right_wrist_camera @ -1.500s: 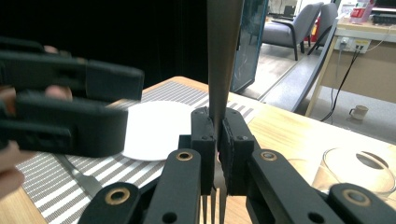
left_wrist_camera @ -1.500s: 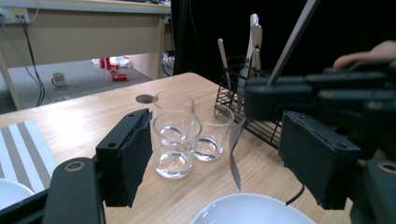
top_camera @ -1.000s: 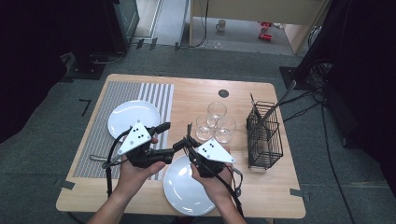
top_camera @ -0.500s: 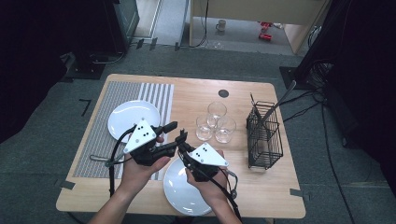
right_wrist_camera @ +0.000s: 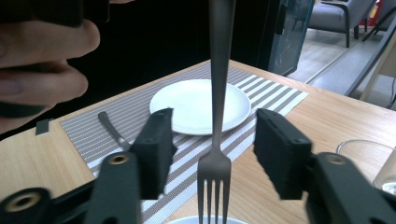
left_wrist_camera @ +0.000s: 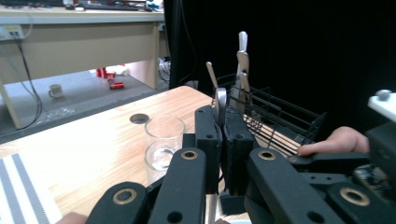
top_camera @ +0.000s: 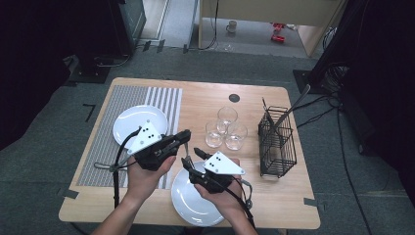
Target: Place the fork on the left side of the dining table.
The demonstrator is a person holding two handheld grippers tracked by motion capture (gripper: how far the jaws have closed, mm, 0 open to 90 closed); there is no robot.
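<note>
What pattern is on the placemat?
Grey and white stripes on the placemat; clearest in the right gripper view.

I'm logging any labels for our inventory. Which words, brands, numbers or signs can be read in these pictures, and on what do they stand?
None can be read in any view.
The plain white round plates carry no print.
The black wire cutlery basket and the clear drinking glasses bear no label.
The silver metal fork shows no stamp.
The small red things on the floor are too blurred to tell.
</note>
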